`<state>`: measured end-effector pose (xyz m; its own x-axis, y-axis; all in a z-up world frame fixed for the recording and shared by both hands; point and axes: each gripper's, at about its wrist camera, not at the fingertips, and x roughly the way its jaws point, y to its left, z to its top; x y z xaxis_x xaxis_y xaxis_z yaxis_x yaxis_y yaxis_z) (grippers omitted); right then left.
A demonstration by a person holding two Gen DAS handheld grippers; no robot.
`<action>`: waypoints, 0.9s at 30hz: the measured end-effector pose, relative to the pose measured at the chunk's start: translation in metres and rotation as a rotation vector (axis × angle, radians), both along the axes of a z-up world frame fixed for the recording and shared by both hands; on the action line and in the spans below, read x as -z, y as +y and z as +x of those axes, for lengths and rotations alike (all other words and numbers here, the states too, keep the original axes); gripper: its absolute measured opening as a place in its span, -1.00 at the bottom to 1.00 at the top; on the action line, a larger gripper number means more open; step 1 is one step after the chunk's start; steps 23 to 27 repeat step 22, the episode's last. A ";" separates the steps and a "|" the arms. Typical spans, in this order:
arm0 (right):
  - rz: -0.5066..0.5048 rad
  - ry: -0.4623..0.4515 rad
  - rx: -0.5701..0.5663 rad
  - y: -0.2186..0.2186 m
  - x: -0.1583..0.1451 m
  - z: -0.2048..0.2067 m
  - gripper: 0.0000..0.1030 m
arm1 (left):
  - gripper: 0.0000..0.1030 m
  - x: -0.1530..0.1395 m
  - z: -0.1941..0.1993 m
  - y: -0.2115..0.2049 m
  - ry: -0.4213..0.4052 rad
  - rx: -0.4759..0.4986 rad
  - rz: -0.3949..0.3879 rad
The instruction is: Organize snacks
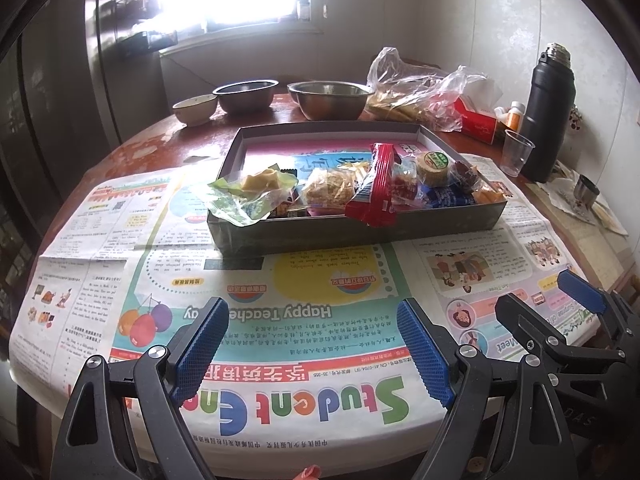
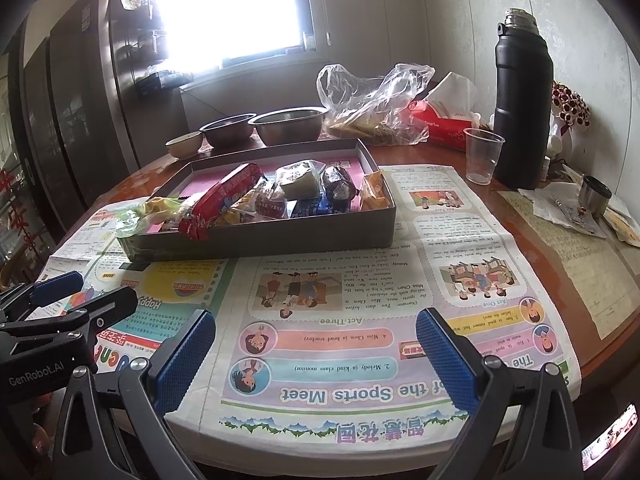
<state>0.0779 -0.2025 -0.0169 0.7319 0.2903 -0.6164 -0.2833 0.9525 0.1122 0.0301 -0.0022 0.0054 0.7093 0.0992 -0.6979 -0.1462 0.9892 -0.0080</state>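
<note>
A shallow grey box [image 1: 352,229] [image 2: 280,238] sits on a newspaper [image 1: 280,320] [image 2: 360,320] in the middle of the round table. Several wrapped snacks lie along its near side: a green packet [image 1: 248,192] [image 2: 140,212], a long red packet [image 1: 378,184] [image 2: 224,200], a round cake [image 1: 430,167] [image 2: 298,182], blue packets [image 1: 448,197]. My left gripper [image 1: 316,344] is open and empty, low over the newspaper's near edge. My right gripper [image 2: 316,356] is open and empty beside it; it also shows in the left wrist view [image 1: 540,304].
Behind the box stand two steel bowls [image 1: 328,98] [image 2: 288,124], a small ceramic bowl [image 1: 195,109], a clear plastic bag [image 1: 416,92] [image 2: 372,100] and a red tissue box [image 2: 444,124]. At the right are a clear cup [image 2: 482,154], a black thermos [image 2: 522,112], a metal lid [image 2: 596,196].
</note>
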 end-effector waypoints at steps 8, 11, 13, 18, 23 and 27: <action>-0.001 0.002 0.000 0.000 0.001 0.001 0.97 | 0.69 0.001 0.001 -0.001 0.006 0.005 0.002; -0.003 0.002 0.003 0.000 0.001 0.002 0.97 | 0.69 0.002 0.001 0.000 0.009 0.005 -0.001; -0.003 0.000 0.005 0.000 0.001 0.002 0.97 | 0.69 0.002 0.001 0.000 0.010 0.005 -0.003; -0.005 0.001 0.000 0.000 0.000 0.003 0.97 | 0.69 0.001 0.001 0.002 0.002 0.004 -0.011; 0.003 0.005 0.008 -0.005 0.000 0.006 0.97 | 0.69 0.000 0.003 0.007 0.000 -0.005 -0.020; 0.003 0.005 0.008 -0.005 0.000 0.006 0.97 | 0.69 0.000 0.003 0.007 0.000 -0.005 -0.020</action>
